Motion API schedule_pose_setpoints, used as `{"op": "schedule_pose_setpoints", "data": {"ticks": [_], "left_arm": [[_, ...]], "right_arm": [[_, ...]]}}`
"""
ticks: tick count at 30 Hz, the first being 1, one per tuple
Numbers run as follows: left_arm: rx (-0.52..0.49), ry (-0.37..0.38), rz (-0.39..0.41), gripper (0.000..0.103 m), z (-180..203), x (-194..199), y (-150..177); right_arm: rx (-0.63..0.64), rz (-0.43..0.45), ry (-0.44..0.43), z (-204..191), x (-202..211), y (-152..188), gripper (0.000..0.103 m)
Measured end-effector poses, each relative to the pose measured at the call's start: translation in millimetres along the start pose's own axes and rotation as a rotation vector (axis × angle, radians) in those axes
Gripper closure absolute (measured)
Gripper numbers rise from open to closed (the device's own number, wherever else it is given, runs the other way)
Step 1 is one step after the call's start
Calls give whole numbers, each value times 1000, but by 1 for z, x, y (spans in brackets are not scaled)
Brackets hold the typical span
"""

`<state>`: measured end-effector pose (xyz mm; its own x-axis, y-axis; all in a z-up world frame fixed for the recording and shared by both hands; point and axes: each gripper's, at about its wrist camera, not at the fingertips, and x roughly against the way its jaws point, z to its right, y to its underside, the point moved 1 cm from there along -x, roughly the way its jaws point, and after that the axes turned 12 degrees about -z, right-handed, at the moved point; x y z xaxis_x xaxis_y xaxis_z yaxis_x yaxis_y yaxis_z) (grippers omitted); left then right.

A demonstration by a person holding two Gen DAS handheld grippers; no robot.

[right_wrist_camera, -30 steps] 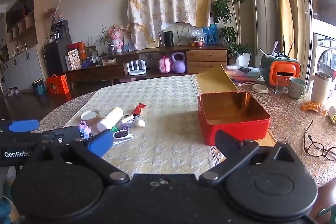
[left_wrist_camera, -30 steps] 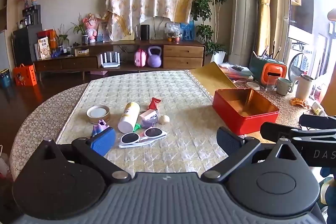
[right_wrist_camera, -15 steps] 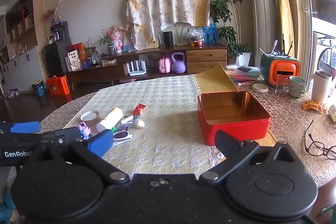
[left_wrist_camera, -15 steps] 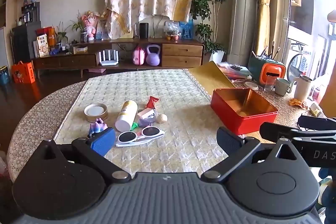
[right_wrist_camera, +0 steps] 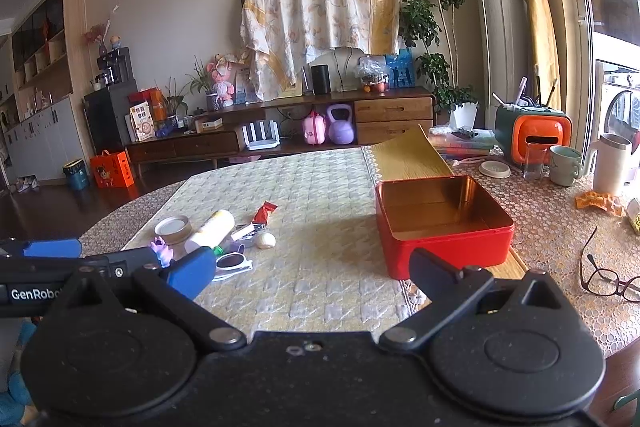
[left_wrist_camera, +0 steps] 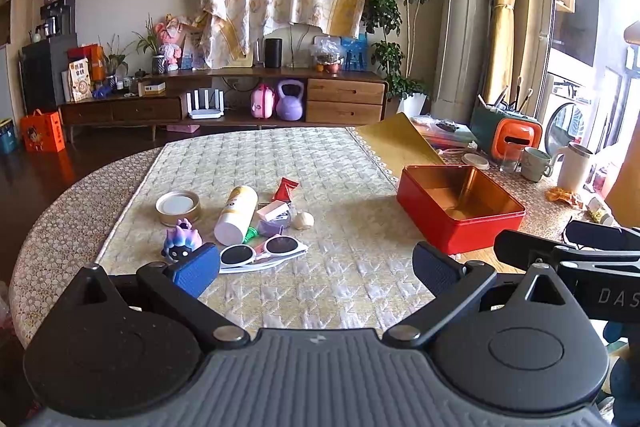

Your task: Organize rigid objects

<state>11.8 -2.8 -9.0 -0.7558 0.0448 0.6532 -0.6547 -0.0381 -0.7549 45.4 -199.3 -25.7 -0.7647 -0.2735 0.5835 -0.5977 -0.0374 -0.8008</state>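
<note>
A pile of small items lies left of centre on the quilted mat: white sunglasses [left_wrist_camera: 262,251], a white and yellow bottle [left_wrist_camera: 236,214], a purple toy [left_wrist_camera: 182,241], a round tin lid [left_wrist_camera: 177,207], a red sachet [left_wrist_camera: 286,188] and a pale ball [left_wrist_camera: 304,219]. An open red tin [left_wrist_camera: 460,209] with a gold inside stands to the right, empty. My left gripper [left_wrist_camera: 316,267] hovers open near the table's front edge, just short of the sunglasses. My right gripper [right_wrist_camera: 312,273] is open too, in front of the red tin [right_wrist_camera: 444,223]. Neither holds anything.
The tin's gold lid [left_wrist_camera: 394,143] leans behind it. Mugs [left_wrist_camera: 536,163], a white jug [left_wrist_camera: 574,167] and an orange box [left_wrist_camera: 516,139] crowd the table's far right. Dark-framed glasses [right_wrist_camera: 608,275] lie at the right edge. A low sideboard [left_wrist_camera: 224,103] stands across the room.
The left view has shifted slightly, so the pile sits a little lower and nearer. The right gripper has barely moved. Both stay open.
</note>
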Motion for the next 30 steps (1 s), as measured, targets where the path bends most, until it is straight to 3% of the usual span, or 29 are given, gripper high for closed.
{"op": "schedule_pose_setpoints", "data": {"ticks": [22,30], "left_arm": [[27,10,-31,0,-7,-4,0],[52,-22,-58,0,-19,-17,-1]], "right_arm": [[13,-3,-5,-2,1,-1,0],[76,-37,-32,-10,-13,-7,0]]}}
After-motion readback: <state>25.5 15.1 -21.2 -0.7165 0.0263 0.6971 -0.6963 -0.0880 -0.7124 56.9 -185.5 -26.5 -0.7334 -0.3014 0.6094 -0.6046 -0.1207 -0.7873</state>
